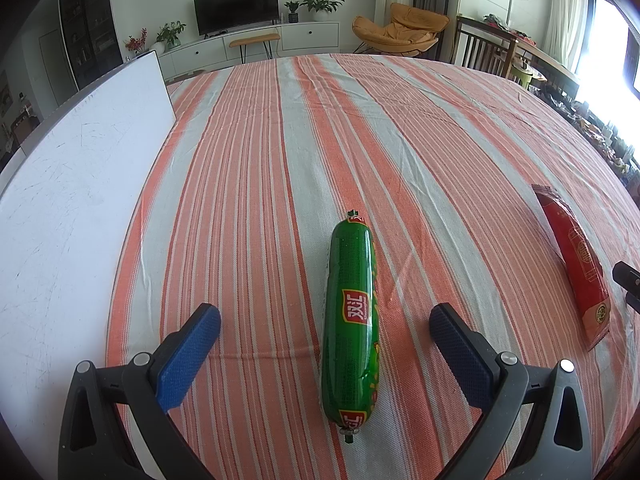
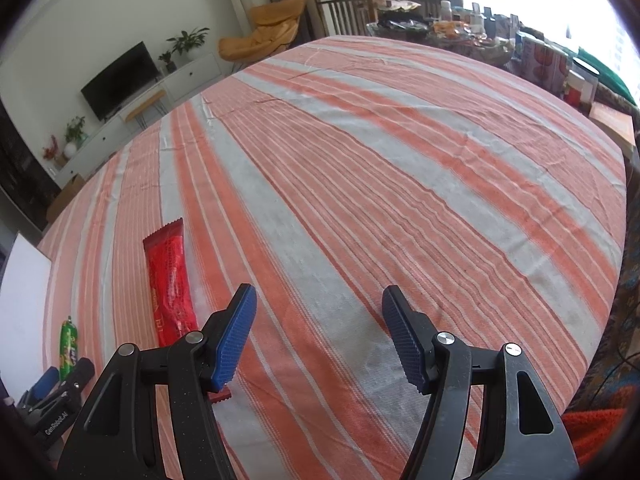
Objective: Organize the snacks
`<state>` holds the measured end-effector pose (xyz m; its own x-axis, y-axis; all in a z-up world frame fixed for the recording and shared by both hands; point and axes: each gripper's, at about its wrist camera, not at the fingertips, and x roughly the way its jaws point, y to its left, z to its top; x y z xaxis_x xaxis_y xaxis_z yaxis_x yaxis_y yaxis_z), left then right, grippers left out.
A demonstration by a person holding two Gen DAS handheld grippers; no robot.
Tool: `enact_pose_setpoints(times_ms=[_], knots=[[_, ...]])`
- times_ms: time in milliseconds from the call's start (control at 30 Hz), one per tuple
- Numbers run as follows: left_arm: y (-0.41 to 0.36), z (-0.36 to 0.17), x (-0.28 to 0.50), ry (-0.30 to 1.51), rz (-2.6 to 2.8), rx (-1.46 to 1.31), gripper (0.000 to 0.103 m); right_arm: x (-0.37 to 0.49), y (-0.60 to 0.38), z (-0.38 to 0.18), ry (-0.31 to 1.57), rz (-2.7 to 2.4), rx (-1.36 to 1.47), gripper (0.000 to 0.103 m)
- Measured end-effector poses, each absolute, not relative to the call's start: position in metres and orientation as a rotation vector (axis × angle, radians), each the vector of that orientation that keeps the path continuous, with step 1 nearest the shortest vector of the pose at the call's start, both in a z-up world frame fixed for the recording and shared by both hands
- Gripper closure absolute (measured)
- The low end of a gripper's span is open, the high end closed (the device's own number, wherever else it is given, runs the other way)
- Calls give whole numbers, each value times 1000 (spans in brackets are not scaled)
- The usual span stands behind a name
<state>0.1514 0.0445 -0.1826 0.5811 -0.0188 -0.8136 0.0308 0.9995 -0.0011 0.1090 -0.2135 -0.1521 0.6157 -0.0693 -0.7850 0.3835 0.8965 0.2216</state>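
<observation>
Sausage point(image 1: 352, 320) in a green wrapper lies lengthwise on the desk point(image 1: 280, 160) in the left wrist view, between the spread jaws of the left gripper point(image 1: 325, 322) but touching neither blue pad; the jaws stand released. Its near end with the metal clip sits low in the picture, its far end points toward the room. To the right, well apart from it, lies a red snack packet point(image 1: 576, 264), flat on the striped cloth. At the right edge a dark piece of the other gripper pokes in, too cut off to read. A white board point(image 1: 80, 184) covers the left side of the desk, which this view shows broadly. Beyond the desk stand a television point(image 1: 236, 6) on a low white cabinet, potted plants and an orange lounge chair point(image 1: 400, 28).

The right wrist view shows the right gripper point(image 2: 319, 330) over bare cloth, its jaws released with nothing between them. The red snack packet point(image 2: 170, 280) lies just left of the left pad, its near end hidden behind the finger, with only a serrated corner peeping out below. The green sausage point(image 2: 69, 346) is seen only as a small stub at the far left, beside the left gripper point(image 2: 60, 390), whose jaws cannot be judged from here. The white board point(image 2: 24, 312) is only a sliver at the left edge. This view alone shows the cluttered side table point(image 2: 460, 28) with bottles and boxes by the bright window, where details wash out in the glare.
</observation>
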Motion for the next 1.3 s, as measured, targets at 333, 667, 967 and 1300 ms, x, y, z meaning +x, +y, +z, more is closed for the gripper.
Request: enact_pose_setpoints(times_ms=[333, 667, 967, 1300], knots=[[45, -183, 151, 950, -29, 14, 0, 109, -215, -152, 871, -264, 401, 34], [45, -183, 151, 950, -29, 14, 0, 109, -215, -152, 869, -262, 409, 34], [45, -181, 153, 1008, -86, 36, 1, 106, -221, -152, 855, -246, 462, 34], [40, -165, 140, 1003, -161, 16, 80, 105, -223, -148, 816, -23, 609, 32]])
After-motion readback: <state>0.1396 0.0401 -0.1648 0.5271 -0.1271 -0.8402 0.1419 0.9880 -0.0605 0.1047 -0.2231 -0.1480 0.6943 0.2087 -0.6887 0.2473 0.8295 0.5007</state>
